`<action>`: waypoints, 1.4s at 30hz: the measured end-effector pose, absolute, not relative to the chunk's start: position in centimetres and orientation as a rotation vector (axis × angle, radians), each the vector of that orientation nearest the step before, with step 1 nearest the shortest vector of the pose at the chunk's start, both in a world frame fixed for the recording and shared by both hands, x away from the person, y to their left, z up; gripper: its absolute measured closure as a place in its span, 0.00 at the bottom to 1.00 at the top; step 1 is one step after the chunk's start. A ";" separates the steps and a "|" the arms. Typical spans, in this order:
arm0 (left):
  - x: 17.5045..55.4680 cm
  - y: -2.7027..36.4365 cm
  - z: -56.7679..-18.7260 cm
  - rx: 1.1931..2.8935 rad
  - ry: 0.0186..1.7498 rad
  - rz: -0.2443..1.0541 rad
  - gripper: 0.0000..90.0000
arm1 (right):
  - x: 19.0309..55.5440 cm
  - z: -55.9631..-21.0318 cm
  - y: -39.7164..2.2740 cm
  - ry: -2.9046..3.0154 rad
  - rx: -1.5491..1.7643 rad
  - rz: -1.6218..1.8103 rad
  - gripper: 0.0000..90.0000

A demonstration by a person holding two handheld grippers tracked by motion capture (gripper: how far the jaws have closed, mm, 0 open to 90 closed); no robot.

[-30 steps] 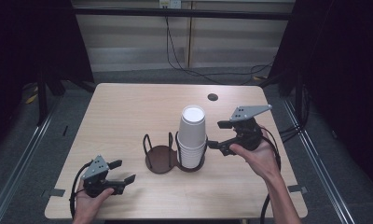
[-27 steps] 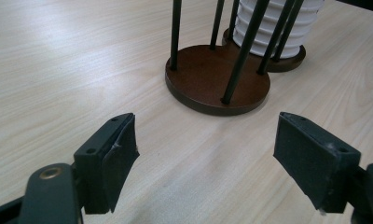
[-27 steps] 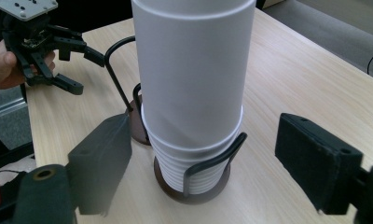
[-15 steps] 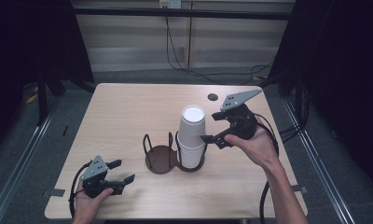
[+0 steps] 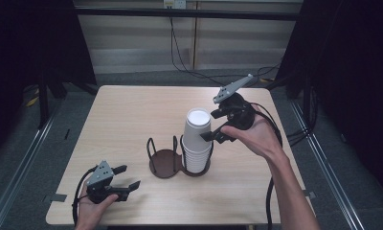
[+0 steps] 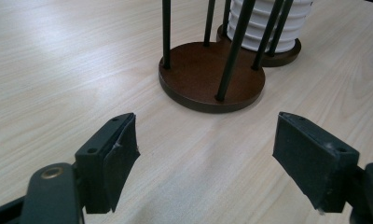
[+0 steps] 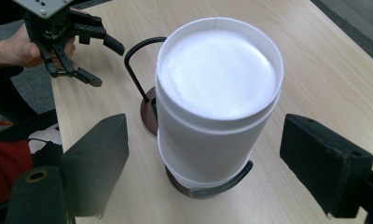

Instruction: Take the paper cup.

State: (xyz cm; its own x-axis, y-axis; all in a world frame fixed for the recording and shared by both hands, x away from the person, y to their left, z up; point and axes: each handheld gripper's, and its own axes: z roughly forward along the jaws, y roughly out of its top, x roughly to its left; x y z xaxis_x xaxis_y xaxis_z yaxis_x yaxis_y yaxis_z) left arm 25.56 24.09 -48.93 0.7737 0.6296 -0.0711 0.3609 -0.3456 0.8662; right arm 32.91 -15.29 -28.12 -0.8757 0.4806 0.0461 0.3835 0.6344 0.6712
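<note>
while the right gripper [image 5: 217, 125] is hanging beside the top of the stack of white cups [image 5: 197, 142], its jaws are standing wide on either side of the uppermost cup with a gap at both pads, gripping nothing; judging by that, it is lining up to take one cup off the stack. the stack is sitting upside down, bases up, in the right half of a double cup holder [image 5: 164, 164], and the thin black wire loops rising from the holder are keeping it from toppling. the empty round base to the left of the stack is dark brown, smooth and flat, probably waiting for cups. the cups are looking matte and foam-like, slightly tapered, with ribbed rims showing at the bottom of the stack. well to the left of the stack and nearer the table's [image 5: 132, 115] front edge, the left gripper [image 5: 124, 178] is resting low on the pale wood-grain table, jaws spread and empty, aimed at the holder.
</note>
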 end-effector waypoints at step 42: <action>25.8 24.4 -49.1 1.961 0.795 0.347 0.25 | 37.3 -27.9 -9.2 3.012 0.601 0.504 0.22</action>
State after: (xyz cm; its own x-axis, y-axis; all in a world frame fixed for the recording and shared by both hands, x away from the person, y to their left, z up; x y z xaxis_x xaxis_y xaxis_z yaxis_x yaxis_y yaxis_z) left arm 25.82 24.37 -49.12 0.7473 0.6593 -0.0829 0.3871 -0.3306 0.8607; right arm 37.30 -9.20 -27.89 -0.9249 0.3786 0.0340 0.3690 0.8730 0.3189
